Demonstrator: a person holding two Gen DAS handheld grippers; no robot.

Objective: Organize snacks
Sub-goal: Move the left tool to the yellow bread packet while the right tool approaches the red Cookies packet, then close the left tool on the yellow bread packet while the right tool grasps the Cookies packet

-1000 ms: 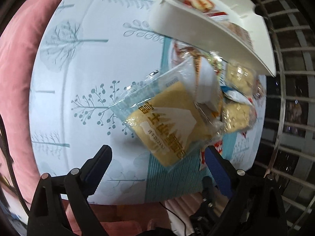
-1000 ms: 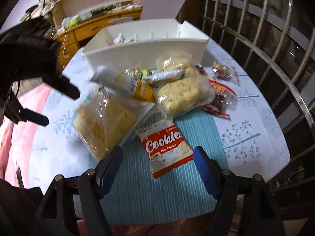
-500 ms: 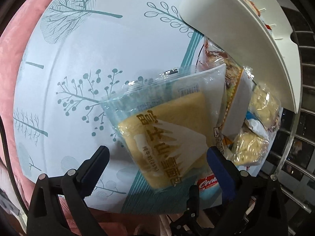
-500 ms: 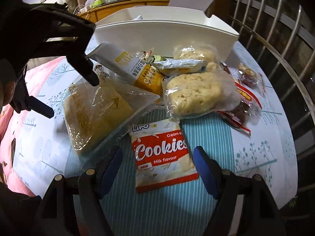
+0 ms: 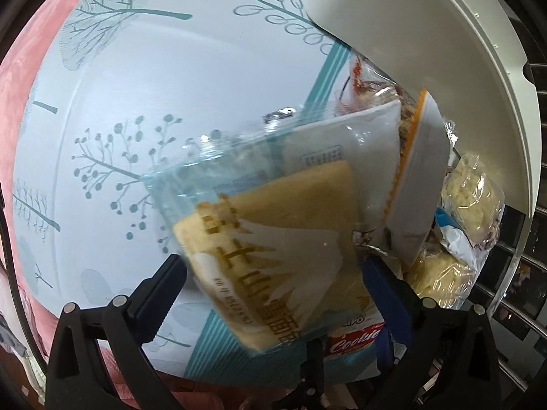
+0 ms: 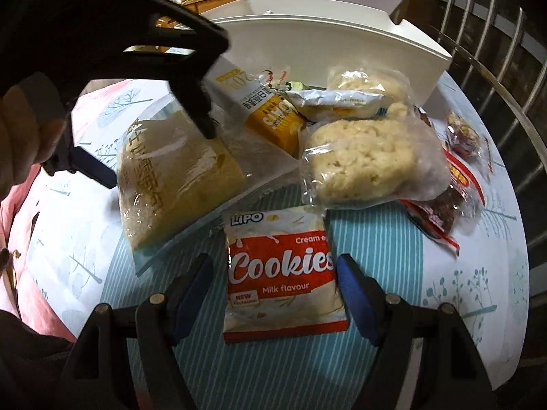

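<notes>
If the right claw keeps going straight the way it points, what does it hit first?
Most likely the red-and-white Cookies packet, which lies flat on the teal striped tablecloth, centred between the open right claw and its fingers. Nothing else seems to lie in that line, though depth is hard to judge.

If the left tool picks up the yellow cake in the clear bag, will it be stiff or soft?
Probably soft: the cake looks like sponge and may squash. Its loose, glossy clear wrapper could slip and crinkle. It seems light, so a gentle grip from the left tool, now opening around it, should do.
</notes>
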